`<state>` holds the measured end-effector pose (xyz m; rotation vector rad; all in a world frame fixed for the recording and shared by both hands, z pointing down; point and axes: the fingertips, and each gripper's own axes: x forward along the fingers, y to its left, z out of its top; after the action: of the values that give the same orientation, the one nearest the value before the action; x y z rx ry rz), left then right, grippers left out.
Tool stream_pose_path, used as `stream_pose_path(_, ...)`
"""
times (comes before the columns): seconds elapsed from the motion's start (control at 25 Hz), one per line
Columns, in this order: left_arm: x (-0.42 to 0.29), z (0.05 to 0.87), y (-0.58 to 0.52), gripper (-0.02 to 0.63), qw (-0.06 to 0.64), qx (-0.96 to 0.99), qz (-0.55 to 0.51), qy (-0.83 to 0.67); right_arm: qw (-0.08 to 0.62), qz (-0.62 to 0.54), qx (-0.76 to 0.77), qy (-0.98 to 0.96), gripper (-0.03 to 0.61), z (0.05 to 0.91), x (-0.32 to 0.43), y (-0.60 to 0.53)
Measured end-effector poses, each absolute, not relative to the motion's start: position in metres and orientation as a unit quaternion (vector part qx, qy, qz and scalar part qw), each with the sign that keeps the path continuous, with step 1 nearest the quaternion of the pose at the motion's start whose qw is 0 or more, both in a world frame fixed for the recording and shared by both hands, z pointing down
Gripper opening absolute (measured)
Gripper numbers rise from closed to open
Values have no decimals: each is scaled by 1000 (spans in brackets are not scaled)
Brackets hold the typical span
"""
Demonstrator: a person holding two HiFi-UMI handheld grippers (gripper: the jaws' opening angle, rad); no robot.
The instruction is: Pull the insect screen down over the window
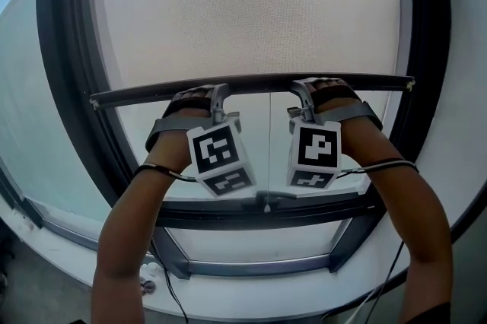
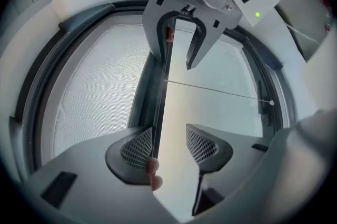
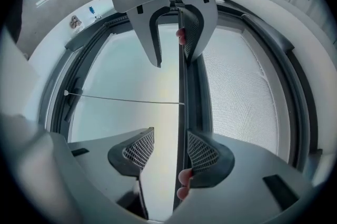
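Note:
The insect screen (image 1: pixel 251 11) is a pale mesh that covers the upper part of the window. Its dark bottom bar (image 1: pixel 251 84) runs across at mid height. My left gripper (image 1: pixel 217 92) and right gripper (image 1: pixel 304 89) hook over this bar side by side. In the left gripper view the bar (image 2: pixel 163 91) runs between the open jaws of the left gripper (image 2: pixel 169 145), against the left pad (image 2: pixel 136 146). In the right gripper view the bar (image 3: pixel 182 86) lies against the right pad (image 3: pixel 202 153) of the open right gripper (image 3: pixel 169 148). A thin pull cord (image 1: pixel 268 147) hangs from the bar.
A dark window frame (image 1: pixel 76 125) surrounds the glass, with a crossbar and latch (image 1: pixel 270 201) below the grippers. A white sill (image 1: pixel 243 292) lies underneath. Black cables (image 1: pixel 171 292) trail from both wrists. A fingertip (image 2: pixel 152 166) shows beside each pad.

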<state>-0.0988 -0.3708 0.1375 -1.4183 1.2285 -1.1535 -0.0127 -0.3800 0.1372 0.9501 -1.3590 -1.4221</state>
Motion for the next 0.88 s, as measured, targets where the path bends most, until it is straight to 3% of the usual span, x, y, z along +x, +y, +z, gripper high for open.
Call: stream_pose_path(0.88, -97, 149, -368, 202, 444, -593, -471, 479, 478, -561, 389, -552, 199, 147, -11, -379)
